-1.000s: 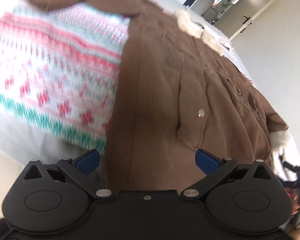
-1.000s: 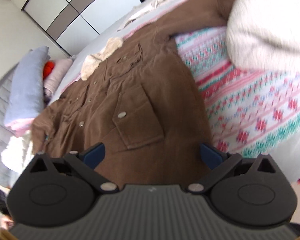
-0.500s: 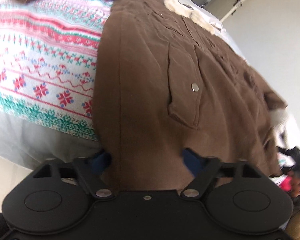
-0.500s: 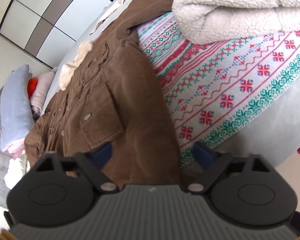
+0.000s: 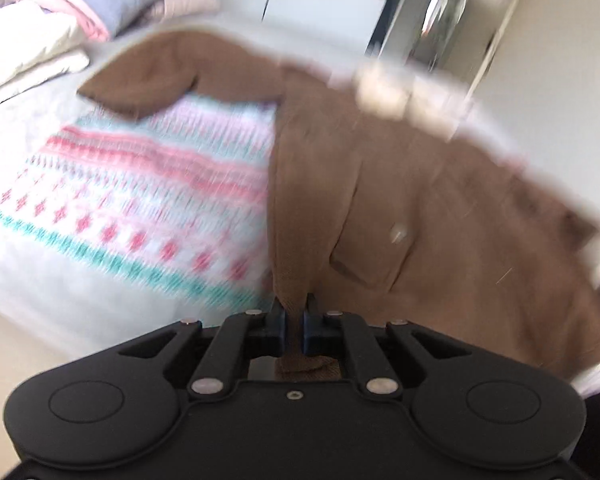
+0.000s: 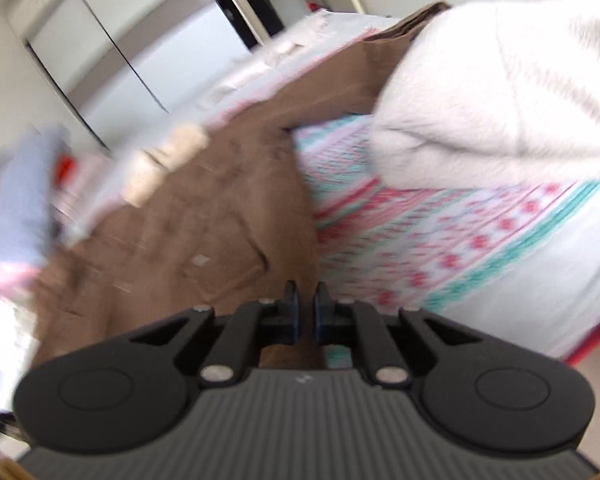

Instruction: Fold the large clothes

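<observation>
Both grippers pinch hem: left gripper [image 5: 295, 322] and right gripper [image 6: 306, 312] clamp the brown jacket [image 5: 440, 216], spread ahead of me. I judge thin bites; a fast lift may slip them.

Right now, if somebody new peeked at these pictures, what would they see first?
First, the big brown jacket spread across the bed, its bottom hem pinched by the left gripper and the right gripper. Next, the patterned blanket with red and teal snowflake stripes, lying under and beside the jacket. In the right view, a fluffy white blanket is bundled on top of it.
</observation>
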